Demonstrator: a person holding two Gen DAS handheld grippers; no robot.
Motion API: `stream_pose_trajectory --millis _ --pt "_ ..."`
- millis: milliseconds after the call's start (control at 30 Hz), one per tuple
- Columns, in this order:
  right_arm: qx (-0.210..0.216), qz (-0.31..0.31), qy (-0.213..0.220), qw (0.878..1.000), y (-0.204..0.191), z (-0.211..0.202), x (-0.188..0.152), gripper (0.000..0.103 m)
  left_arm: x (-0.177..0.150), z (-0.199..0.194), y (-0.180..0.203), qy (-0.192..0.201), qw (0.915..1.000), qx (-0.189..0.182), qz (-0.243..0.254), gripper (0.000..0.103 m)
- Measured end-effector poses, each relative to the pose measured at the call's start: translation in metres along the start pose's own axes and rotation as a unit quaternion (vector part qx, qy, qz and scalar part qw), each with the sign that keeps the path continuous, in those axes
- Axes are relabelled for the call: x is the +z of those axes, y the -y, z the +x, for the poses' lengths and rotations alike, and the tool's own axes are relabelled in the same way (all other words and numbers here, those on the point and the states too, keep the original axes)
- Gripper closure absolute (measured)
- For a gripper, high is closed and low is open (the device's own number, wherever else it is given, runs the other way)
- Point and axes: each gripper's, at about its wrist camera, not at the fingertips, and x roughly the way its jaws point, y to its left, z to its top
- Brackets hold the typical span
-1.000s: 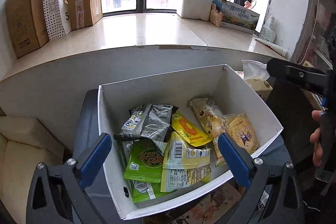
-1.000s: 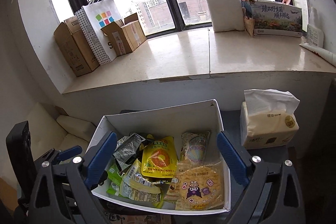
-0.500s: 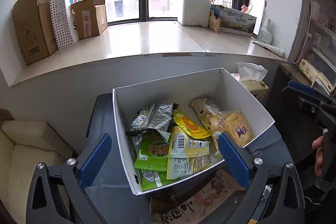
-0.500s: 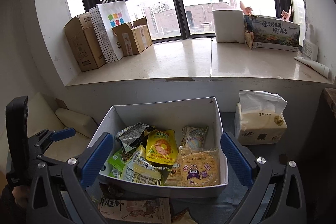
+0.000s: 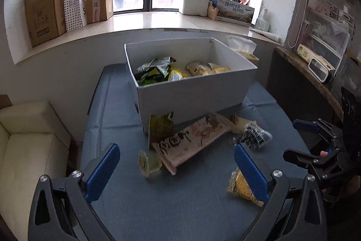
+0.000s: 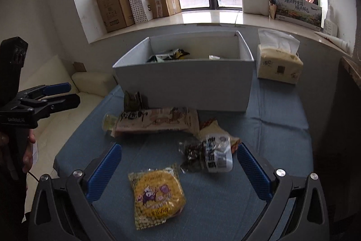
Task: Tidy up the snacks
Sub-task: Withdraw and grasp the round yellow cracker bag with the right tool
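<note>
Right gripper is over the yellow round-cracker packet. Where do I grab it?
The yellow cracker packet lies flat on the blue cloth, clear of other snacks. Bring the open right gripper down from above and pinch across its narrower width, near the middle.

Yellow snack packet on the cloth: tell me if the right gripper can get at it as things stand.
Probably yes. The yellow packet lies flat on the blue cloth, between and just ahead of the right gripper, whose jaws are wide open and empty. Nothing lies on it; the dark packet sits apart, to its right.
</note>
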Motion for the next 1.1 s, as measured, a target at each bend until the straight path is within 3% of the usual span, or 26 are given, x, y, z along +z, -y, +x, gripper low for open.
stream_pose_trajectory --millis 233,367,767,867,1100 --pt "-0.014 -0.054 -0.065 0.996 -0.025 0.035 -0.048 0.0 -0.039 -0.01 -0.001 -0.013 0.9999 -0.007 0.0 0.0" --pt "-0.018 -0.105 -0.077 0.991 -0.041 0.047 -0.055 0.0 -0.043 -0.015 -0.002 -0.011 0.9999 -0.012 0.003 0.0" --pt "-0.022 -0.132 -0.109 0.985 -0.043 0.069 -0.061 0.0 -0.047 -0.009 0.0 -0.023 0.9996 -0.001 0.018 0.0" --pt "-0.005 -0.127 -0.105 0.986 -0.043 0.07 -0.064 0.023 -0.049 -0.005 0.001 -0.028 0.9994 0.0 0.02 0.0" --pt "-0.005 -0.113 -0.104 0.988 -0.041 0.067 -0.061 0.023 -0.052 0.0 0.005 -0.034 0.9987 -0.001 0.036 0.0"
